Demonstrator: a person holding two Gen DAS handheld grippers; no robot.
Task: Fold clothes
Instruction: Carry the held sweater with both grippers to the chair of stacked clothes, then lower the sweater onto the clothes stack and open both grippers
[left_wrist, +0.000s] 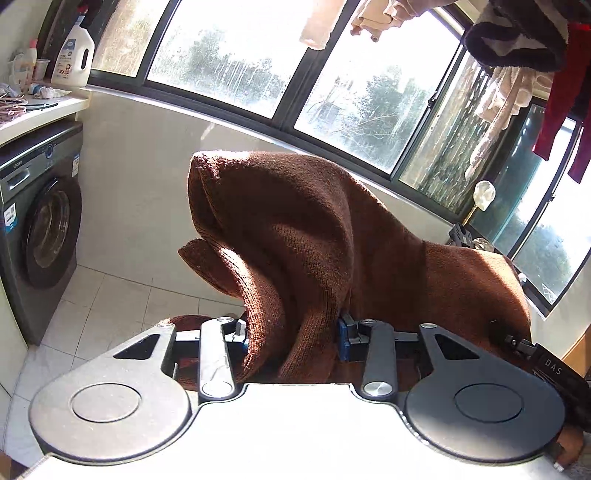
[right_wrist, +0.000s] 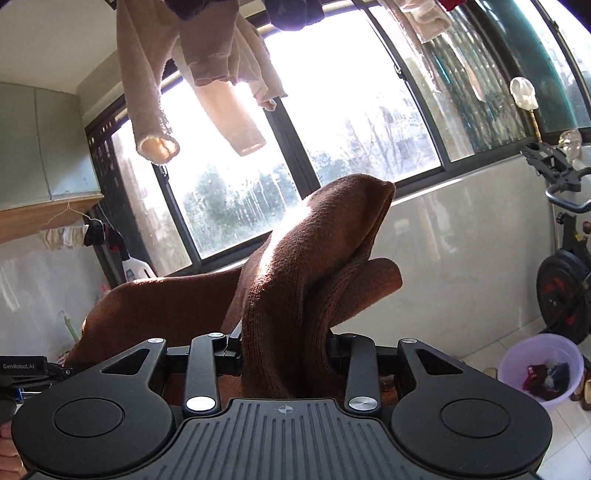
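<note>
A brown knitted garment (left_wrist: 295, 229) is held up in the air between both grippers. My left gripper (left_wrist: 291, 336) is shut on a bunched fold of it, which rises above the jaws and flops over; the fingertips are hidden by the cloth. My right gripper (right_wrist: 284, 347) is shut on another bunched part of the same garment (right_wrist: 314, 258). The cloth spans sideways toward the other gripper, whose body shows at the left edge of the right wrist view (right_wrist: 26, 369) and at the right edge of the left wrist view (left_wrist: 554, 369).
A washing machine (left_wrist: 37, 236) stands at left under a counter with a detergent bottle (left_wrist: 74, 48). Clothes hang overhead (right_wrist: 192, 74). Large windows (left_wrist: 258, 66) run along the wall. An exercise bike (right_wrist: 565, 266) and a purple basin with clothes (right_wrist: 539, 369) stand at right on the tiled floor.
</note>
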